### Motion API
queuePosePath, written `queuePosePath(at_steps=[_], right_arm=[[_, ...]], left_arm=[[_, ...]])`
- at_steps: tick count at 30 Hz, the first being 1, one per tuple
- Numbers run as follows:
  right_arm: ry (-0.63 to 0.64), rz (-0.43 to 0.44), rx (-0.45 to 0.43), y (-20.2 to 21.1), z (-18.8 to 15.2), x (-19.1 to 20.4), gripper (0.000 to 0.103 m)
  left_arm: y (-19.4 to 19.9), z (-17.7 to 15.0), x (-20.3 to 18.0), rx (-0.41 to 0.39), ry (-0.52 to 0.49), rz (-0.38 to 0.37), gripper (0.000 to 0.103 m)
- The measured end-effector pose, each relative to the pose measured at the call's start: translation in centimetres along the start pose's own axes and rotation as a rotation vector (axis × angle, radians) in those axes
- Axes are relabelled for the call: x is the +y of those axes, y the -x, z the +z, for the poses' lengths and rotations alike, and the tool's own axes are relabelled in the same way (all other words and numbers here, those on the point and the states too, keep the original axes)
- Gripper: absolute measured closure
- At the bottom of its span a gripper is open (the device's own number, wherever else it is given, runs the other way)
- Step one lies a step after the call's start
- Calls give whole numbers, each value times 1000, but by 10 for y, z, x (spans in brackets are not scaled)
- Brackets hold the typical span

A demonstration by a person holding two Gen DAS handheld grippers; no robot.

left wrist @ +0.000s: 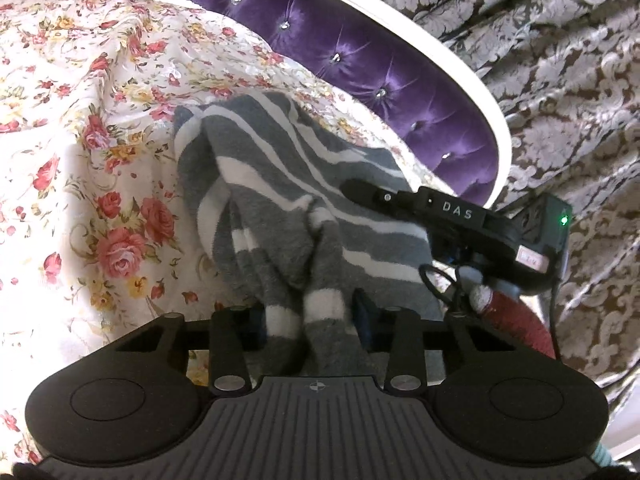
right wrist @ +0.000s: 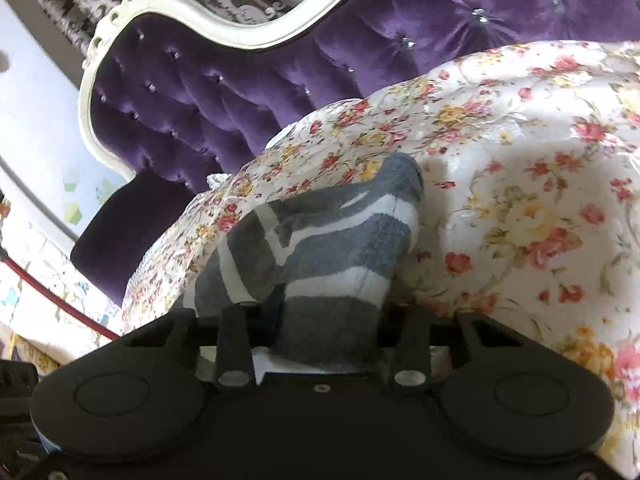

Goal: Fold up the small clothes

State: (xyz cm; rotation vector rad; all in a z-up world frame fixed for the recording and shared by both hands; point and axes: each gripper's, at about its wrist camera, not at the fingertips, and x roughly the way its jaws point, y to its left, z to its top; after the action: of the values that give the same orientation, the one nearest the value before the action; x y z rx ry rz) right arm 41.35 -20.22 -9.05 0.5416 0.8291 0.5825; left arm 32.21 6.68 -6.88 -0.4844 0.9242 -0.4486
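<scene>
Two grippers are clamped on one striped sock [left wrist: 280,200], held above the floral sheet [left wrist: 80,160]. Left gripper [left wrist: 308,320] is closed on a bunched end, cloth pinched between its jaws; right gripper [right wrist: 320,328] is closed on the other end, seen likewise in its own view. Sock [right wrist: 320,240] is judged stretched between both so it can be straightened before folding. Its middle sags toward the sheet [right wrist: 520,160]; contact cannot be told. Purple headboard [left wrist: 360,60] stands behind.
</scene>
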Motion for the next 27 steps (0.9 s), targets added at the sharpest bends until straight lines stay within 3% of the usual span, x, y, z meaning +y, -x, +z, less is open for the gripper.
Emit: queuePosePath(at_steps=[5,10,21,24,27], right_arm=[[-10,-14,-9,22,-2,20,59],[19,-42,16,60,-21,46,59],[-30,-22,74,147,-117,79,57],[16,-56,76,159,-143,85,55],[68,-136,33,165,-162,83,49]], left_arm=[[19,-9,-6,-8,-1,-43,70],[49,-38,-22,1,22,-97,70],[130,-142,-79,42,-82,-97,70],[134,-169,-73,60,-69,-37,70],[133,-189,-62,48,-67,126,70]])
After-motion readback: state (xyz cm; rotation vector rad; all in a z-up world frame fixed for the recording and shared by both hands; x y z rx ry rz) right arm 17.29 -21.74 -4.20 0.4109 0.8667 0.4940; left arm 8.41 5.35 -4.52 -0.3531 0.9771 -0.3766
